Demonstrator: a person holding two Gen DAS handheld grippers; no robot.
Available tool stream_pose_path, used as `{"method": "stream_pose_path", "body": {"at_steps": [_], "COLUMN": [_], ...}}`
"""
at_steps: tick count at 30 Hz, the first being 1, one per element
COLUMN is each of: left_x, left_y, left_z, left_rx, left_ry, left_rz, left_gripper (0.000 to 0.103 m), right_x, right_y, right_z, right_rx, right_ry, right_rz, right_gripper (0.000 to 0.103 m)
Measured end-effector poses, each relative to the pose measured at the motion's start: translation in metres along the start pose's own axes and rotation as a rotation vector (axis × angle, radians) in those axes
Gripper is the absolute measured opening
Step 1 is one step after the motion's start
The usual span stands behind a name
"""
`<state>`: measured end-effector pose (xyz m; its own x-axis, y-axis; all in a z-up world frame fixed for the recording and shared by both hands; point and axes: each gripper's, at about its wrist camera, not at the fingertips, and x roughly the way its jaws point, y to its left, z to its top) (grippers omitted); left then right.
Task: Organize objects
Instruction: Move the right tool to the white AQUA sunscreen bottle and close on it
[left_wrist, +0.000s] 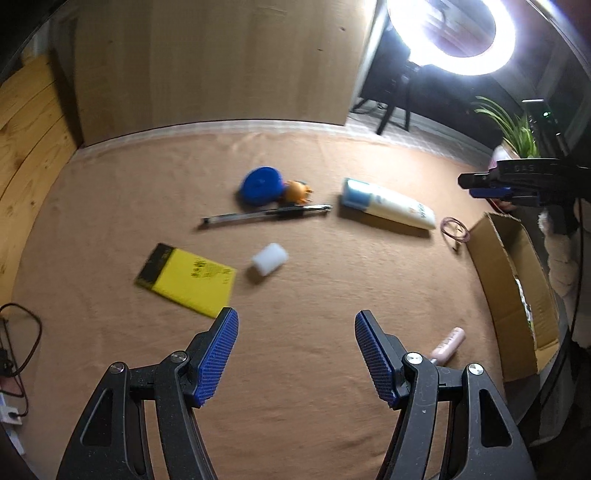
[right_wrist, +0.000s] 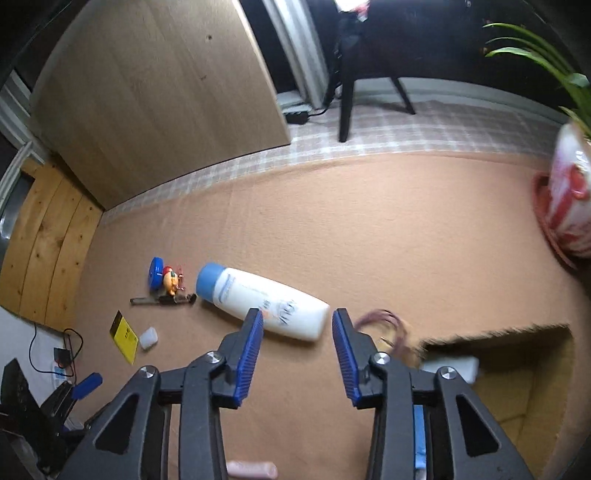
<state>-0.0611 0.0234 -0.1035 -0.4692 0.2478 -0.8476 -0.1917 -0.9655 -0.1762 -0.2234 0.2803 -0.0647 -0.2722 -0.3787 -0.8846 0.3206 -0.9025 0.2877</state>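
The white plastic lotion bottle with blue cap (right_wrist: 258, 299) looks smooth and slippery; grip its middle. Both tools, left (left_wrist: 295, 354) and right (right_wrist: 297, 354), stand apart, empty.

One bottle (left_wrist: 388, 205), one pen (left_wrist: 266, 214), one box (left_wrist: 517, 295).

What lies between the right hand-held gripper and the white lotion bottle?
Nothing visible. The right hand-held gripper is open and empty, and only bare tan cloth shows before the white lotion bottle.
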Motion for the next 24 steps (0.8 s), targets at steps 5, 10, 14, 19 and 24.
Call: {"method": "stream_pose_path", "body": {"at_steps": [5,10,14,19,24], "left_x": [-0.004,-0.008,-0.009,-0.007,-0.004], "left_y": [0.024,0.039,0.050,0.059,0.057], "left_z": [-0.003,-0.009,-0.015,-0.017,-0.015], "left_rx": [-0.036,-0.067,-0.092,-0.118,-0.119], "left_ry": [0.002,0.004,0.009,0.015,0.019], "left_rz": [0.031,0.047,0.057,0.061,0.050], "left_gripper": [0.069,0.069,0.069,0.069,0.069], "right_x": [0.037,0.069,0.085,0.097,0.099], "right_y": [0.025,0.035,0.039,0.040,0.043], "right_z": [0.016,0.030,0.037,0.037,0.028], "right_rx": [-0.041,-0.034,-0.033,-0.040,-0.046], "right_ry": [0.042,0.078,0.091,0.129,0.169], "right_rz": [0.032,0.051,0.038,0.044,0.071], "right_gripper": [0.035,0.035,0.047,0.048,0.048]}}
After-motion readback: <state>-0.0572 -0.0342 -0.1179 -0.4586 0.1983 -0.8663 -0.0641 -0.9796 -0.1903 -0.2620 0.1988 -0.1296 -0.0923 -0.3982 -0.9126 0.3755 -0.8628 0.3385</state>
